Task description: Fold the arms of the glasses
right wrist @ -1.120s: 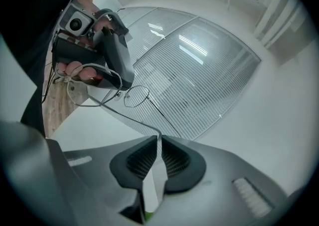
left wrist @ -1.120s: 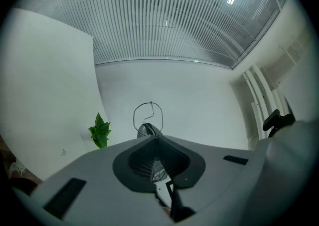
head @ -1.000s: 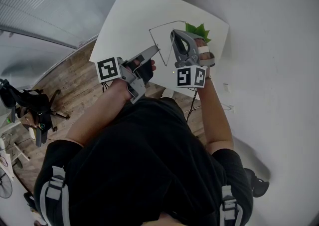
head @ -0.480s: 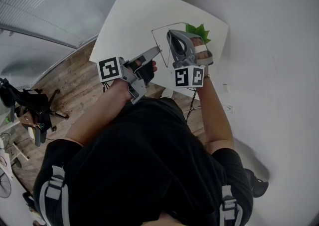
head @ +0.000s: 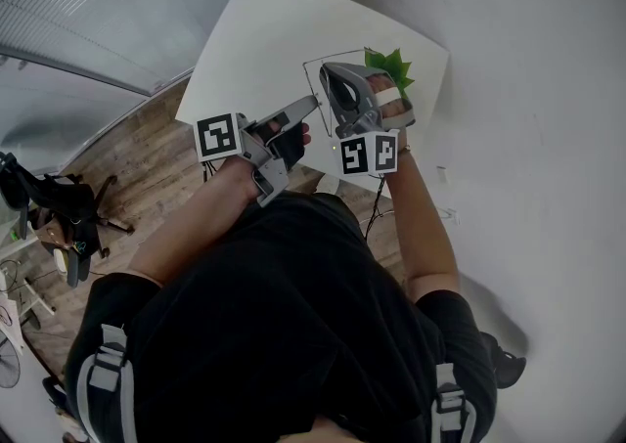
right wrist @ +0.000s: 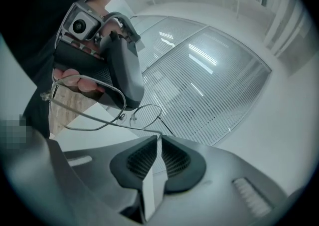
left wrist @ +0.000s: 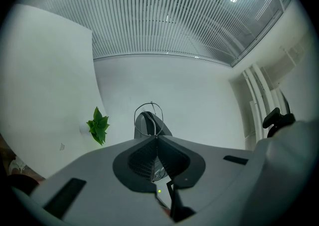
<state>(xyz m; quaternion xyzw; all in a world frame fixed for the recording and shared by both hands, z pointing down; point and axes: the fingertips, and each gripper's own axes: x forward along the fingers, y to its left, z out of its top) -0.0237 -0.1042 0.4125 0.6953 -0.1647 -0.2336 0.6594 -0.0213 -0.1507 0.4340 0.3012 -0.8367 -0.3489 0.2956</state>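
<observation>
Above the table (head: 254, 30), towards its far edge, the left gripper (left wrist: 155, 137) clamps the frame of the glasses (right wrist: 88, 102), and the right gripper (right wrist: 159, 137) pinches one thin arm. The head view barely shows the wire. The right gripper half hides the plant (head: 389, 64).

left gripper (left wrist: 155, 139) clamped shut, right gripper (right wrist: 159, 139) seemingly pinched, both raised

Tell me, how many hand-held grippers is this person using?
2. The left hand-held gripper is over the white table, clamped on the glasses. The right hand-held gripper is beside it, by the green plant, pinching one glasses arm. None seems hidden.
</observation>
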